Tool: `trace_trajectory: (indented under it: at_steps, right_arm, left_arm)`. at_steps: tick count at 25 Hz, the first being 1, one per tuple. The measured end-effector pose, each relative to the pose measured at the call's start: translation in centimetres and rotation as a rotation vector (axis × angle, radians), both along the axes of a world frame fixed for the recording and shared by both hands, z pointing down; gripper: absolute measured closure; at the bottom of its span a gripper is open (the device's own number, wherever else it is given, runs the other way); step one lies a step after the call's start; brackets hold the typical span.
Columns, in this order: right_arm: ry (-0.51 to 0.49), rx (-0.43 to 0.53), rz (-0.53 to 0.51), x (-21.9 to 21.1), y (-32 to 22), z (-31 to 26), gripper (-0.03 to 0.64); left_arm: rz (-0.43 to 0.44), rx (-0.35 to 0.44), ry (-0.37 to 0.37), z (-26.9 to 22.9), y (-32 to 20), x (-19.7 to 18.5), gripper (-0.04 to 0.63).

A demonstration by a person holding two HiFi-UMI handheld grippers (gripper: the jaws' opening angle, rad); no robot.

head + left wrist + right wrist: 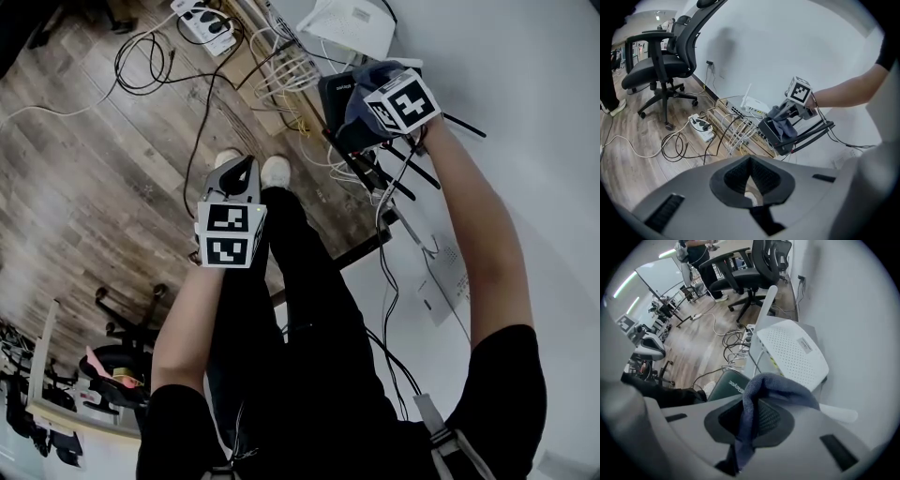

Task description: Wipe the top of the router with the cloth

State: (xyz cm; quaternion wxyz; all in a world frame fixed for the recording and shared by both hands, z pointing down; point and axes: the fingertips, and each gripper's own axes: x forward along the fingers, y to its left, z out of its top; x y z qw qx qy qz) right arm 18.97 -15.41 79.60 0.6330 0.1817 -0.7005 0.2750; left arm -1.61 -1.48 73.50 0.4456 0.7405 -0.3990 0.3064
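A black router (336, 92) with long black antennas (398, 173) sits beside the white wall. It shows as a dark slab in the right gripper view (732, 383) and in the left gripper view (769, 132). My right gripper (364, 117) is shut on a blue-grey cloth (360, 101) that rests on the router's top. The cloth (771, 383) bunches up between the jaws and hides them. My left gripper (239, 176) hangs off to the left over the floor, shut and holding nothing, and from there it looks at the cloth (783, 125).
A white router (792, 352) stands just beyond the black one. Stacked network boxes (736, 127) with many cables, a power strip (208, 21) and loose cords lie on the wooden floor. An office chair (661, 65) stands further off. The person's shoes (275, 170) are below.
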Motion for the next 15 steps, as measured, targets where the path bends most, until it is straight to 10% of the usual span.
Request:
trace_trajectory:
  at_steps: [15]
  right_arm:
    - [-0.222,-0.023,-0.001,-6.5,2.9,-1.2,0.594]
  left_arm:
    - [-0.044,0.035,-0.004,-1.9,0.6,0.2,0.601]
